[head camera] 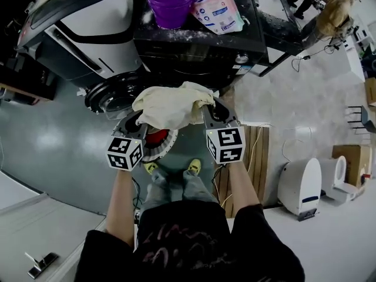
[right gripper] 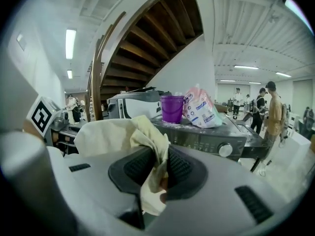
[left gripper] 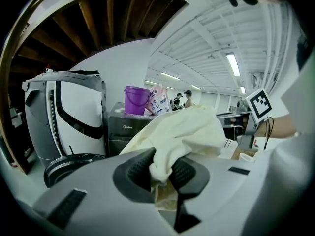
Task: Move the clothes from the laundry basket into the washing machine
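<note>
From overhead, a pale cloth [head camera: 170,106] hangs between both grippers above the laundry basket [head camera: 160,152] (not yet in the washing machine [head camera: 197,63]). Left gripper view: the left gripper [left gripper: 160,170] pinches one edge tight. Right gripper view: the right gripper [right gripper: 160,168] pinches the other, likely so nothing trails.

Soft, matt, creased: crumpled cream cloth garment [head camera: 170,104]. Matt grey plastic shells on left claw [left gripper: 160,173] and right claw [right gripper: 158,173]; ribbed black pads [left gripper: 186,173]. Glossy top, white specks: black washing machine [head camera: 194,51]. Smooth plastic: purple bucket [head camera: 169,4]. Shiny plastic film: pink-and-white pouch [head camera: 216,9]. Smooth, faint sheen: grey floor [head camera: 53,140]. Bare wood: slatted pallet [head camera: 258,151].
</note>
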A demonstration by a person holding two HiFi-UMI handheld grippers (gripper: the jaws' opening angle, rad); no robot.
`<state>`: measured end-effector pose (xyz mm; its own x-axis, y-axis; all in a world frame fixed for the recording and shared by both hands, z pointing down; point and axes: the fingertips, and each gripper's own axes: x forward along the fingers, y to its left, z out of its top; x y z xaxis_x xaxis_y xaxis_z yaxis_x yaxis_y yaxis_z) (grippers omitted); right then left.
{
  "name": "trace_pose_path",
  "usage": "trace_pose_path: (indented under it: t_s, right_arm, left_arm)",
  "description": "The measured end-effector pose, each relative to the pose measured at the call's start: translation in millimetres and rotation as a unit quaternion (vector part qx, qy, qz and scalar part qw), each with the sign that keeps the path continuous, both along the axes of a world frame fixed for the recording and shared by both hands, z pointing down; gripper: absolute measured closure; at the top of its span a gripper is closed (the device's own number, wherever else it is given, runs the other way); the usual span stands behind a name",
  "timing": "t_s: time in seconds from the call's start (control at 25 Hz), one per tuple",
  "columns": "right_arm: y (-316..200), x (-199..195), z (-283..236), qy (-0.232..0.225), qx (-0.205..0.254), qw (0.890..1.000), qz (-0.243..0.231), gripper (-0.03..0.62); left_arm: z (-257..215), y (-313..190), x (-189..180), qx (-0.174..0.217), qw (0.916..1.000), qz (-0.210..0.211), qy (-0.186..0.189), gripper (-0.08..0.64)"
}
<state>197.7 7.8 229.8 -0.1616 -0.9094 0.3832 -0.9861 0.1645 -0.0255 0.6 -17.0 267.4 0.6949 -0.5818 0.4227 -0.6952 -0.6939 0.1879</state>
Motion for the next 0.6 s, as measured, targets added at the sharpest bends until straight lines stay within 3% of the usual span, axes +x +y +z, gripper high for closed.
trace_pose_path:
  t_s: [0.52,0.6]
  right_arm:
    - [43.0,85.8,-22.2,-0.034,0.021,0.998,0.040,0.525]
    - [45.2,93.3,-30.2,-0.037,0.035,0.997,0.050,0.525]
  left_arm:
    - [-32.3,32.1,88.0,0.015,0.9996,0.024,0.003,0.500]
    - [-40.8,29.2,95.8,0.020,0.9993,0.027,0.019,0.500]
